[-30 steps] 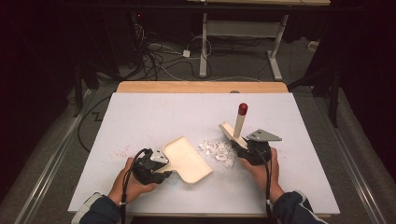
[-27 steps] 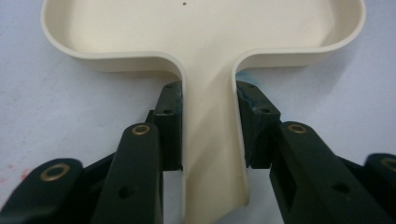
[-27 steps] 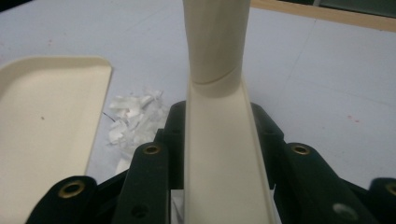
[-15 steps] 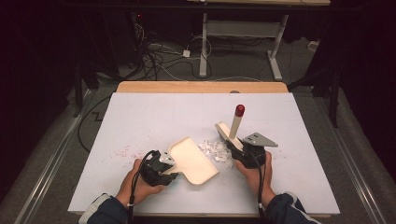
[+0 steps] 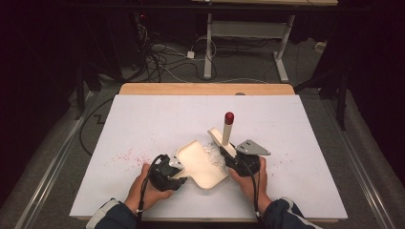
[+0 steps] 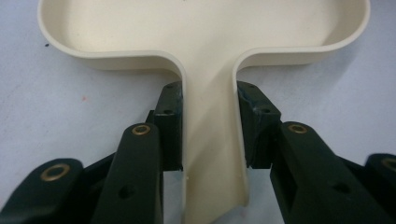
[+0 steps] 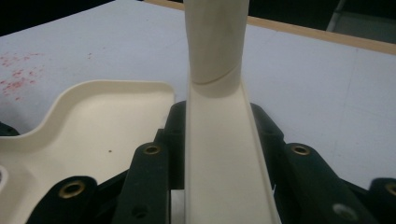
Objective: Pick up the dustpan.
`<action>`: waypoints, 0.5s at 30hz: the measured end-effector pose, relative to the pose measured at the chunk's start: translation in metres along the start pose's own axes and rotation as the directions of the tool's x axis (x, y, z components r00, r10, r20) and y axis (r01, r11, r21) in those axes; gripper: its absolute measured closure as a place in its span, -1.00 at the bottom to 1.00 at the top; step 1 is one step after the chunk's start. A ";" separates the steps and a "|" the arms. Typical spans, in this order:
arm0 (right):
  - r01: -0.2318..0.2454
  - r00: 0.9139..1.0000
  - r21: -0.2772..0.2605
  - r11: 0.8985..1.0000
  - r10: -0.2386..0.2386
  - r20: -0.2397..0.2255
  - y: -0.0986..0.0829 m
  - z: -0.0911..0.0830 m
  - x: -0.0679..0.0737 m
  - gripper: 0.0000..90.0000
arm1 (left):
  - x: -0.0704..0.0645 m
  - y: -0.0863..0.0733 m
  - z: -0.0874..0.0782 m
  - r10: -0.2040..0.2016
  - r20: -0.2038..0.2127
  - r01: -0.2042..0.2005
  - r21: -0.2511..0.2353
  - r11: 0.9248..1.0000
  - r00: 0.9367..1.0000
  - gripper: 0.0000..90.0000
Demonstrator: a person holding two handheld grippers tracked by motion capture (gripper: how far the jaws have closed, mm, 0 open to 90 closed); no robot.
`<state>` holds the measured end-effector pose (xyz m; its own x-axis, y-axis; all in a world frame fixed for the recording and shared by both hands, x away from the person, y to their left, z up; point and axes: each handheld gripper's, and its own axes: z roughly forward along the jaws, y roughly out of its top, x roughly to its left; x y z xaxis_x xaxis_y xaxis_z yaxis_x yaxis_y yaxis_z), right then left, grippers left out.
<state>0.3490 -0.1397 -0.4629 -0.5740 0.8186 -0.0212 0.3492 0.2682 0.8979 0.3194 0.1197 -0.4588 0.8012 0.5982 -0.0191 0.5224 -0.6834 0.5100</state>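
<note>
The dustpan (image 5: 203,164) lies flat on the table (image 5: 143,119), near its front edge and about midway along it. The left gripper (image 5: 175,168) sits at the dustpan's left, the right gripper (image 5: 232,157) at its right. The brush (image 5: 224,136) stands tilted just behind the dustpan's right side, with paper scraps (image 5: 215,155) between them. Small specks (image 5: 122,155) lie left of the dustpan.

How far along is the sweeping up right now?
Done: both tools are gripped, the left gripper shut on the dustpan handle, the right gripper shut on the brush. In hand: white scraps sit at the pan's edge by the brush. Left: red specks remain on the table.
</note>
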 end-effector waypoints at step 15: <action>0.057 0.984 -0.016 0.998 -0.058 -0.169 0.008 0.001 0.029 0.50 | -0.004 0.003 0.001 -0.008 -0.006 0.008 -0.004 1.000 1.000 0.41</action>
<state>0.3361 -0.1134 -0.4572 -0.7105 0.7037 0.0012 0.3045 0.3060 0.9020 0.3183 0.1151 -0.4581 0.7952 0.6061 -0.0184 0.5278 -0.6769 0.5130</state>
